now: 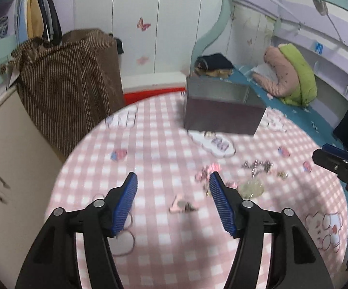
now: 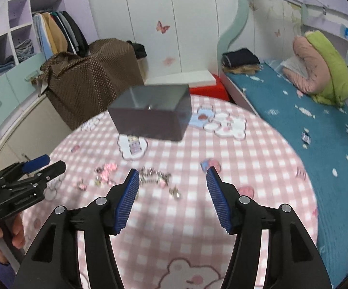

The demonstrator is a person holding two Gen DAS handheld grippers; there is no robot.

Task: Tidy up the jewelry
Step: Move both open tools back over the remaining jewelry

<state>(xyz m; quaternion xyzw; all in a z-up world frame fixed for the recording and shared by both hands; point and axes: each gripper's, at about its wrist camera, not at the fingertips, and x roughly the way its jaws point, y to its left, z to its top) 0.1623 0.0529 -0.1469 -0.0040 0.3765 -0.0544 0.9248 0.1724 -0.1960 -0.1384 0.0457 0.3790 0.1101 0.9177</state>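
While both tools hover above the round table with its pink checked cloth, the left gripper has its 2 blue-padded fingers spread wide apart and holding nothing, and the right gripper is likewise wide apart and holding nothing. Nearest the left gripper lies a small pink piece on the cloth, roughly in line with the gap between its fingers; a thin hair loop lies closer in, partly under the left finger. Slightly farther out, a pale round item sits just beside the right-hand finger, with a cluster of pink pieces and a dark metallic chain spread near the table's middle. Motion blur prevents identifying these pieces exactly. Farthest away, the dark open box stands near the table's far edge; 1 small bright item appears to lie inside it. Judged from this layout, sorting has barely begun: most jewelry remains loose on the cloth and awaits transfer.
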